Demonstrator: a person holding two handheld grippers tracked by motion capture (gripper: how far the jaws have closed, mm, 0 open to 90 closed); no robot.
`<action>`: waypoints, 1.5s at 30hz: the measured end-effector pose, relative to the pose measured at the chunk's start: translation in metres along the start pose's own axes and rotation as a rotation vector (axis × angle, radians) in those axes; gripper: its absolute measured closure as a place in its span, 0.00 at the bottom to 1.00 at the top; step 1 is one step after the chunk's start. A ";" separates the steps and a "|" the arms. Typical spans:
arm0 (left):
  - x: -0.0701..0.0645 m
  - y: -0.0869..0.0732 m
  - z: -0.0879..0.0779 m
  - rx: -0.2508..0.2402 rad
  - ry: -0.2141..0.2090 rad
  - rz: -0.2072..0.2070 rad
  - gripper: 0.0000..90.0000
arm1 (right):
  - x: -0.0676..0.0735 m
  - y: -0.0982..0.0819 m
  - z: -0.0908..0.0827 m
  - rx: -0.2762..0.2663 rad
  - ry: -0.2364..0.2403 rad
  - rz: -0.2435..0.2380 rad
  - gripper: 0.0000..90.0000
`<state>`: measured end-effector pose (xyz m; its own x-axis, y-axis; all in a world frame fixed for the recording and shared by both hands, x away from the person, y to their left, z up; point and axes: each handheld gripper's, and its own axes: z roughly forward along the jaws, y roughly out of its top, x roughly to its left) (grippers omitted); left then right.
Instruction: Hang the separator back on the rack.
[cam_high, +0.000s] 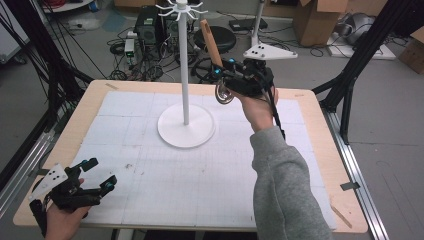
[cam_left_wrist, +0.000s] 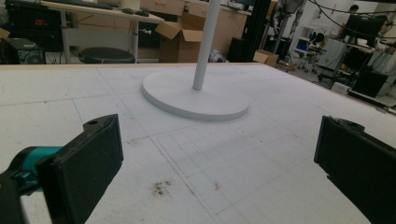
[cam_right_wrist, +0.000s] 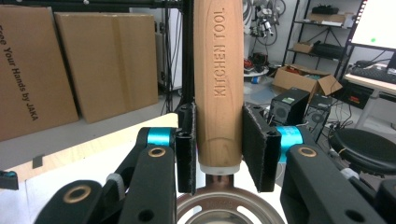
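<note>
Right claw (cam_high: 220, 70): clenched on the wooden handle (cam_right_wrist: 218, 84) of a kitchen tool — both pads squeeze it low down, just above the metal collar. We read that low grip as keeping the top end free for hanging.
Kitchen tool (cam_high: 215, 60): held up in the air beside the pole, well clear of the tabletop (cam_high: 320, 130); handle points up and a bit away, the round metal head (cam_high: 224, 95) hangs below the jaws. Handle reads "KITCHEN TOOL" in the right gripper view.
Left claw (cam_high: 97, 175): released, jaws wide apart with nothing between them, parked at the near left corner of the tabletop — we judge it's just out of the way.
Rack (cam_high: 185, 65): white pole on a round base (cam_left_wrist: 196, 100), mid-tabletop, ring of hooks (cam_high: 181, 9) at the top. No tool on the hooks that we can make out.
Step in hand: we judge the tool is being lifted toward the hooks; handle top sits below them and to their right.
Watch: whether the handle end has a hanging hole we can't tell — the top is cut off in the right gripper view.
Mat (cam_high: 200, 175): white gridded sheet covering the tabletop, a few small stains near the left claw.
</note>
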<state>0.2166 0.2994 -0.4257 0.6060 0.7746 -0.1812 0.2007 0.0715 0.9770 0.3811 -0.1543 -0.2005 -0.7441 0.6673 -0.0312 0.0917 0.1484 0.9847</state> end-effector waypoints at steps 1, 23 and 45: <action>0.000 0.000 0.000 -0.001 0.001 0.000 0.02 | 0.000 0.001 0.000 0.000 0.001 0.002 0.76; 0.001 0.000 -0.004 -0.005 0.003 -0.005 0.02 | 0.004 0.012 0.014 -0.022 -0.030 0.006 0.76; 0.004 -0.001 -0.006 -0.006 0.013 -0.013 0.02 | 0.003 0.012 0.026 -0.029 -0.045 0.015 0.76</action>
<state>0.2140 0.3063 -0.4263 0.5935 0.7814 -0.1928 0.2039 0.0857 0.9752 0.3974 -0.1314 -0.1935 -0.7125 0.7013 -0.0232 0.0834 0.1175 0.9896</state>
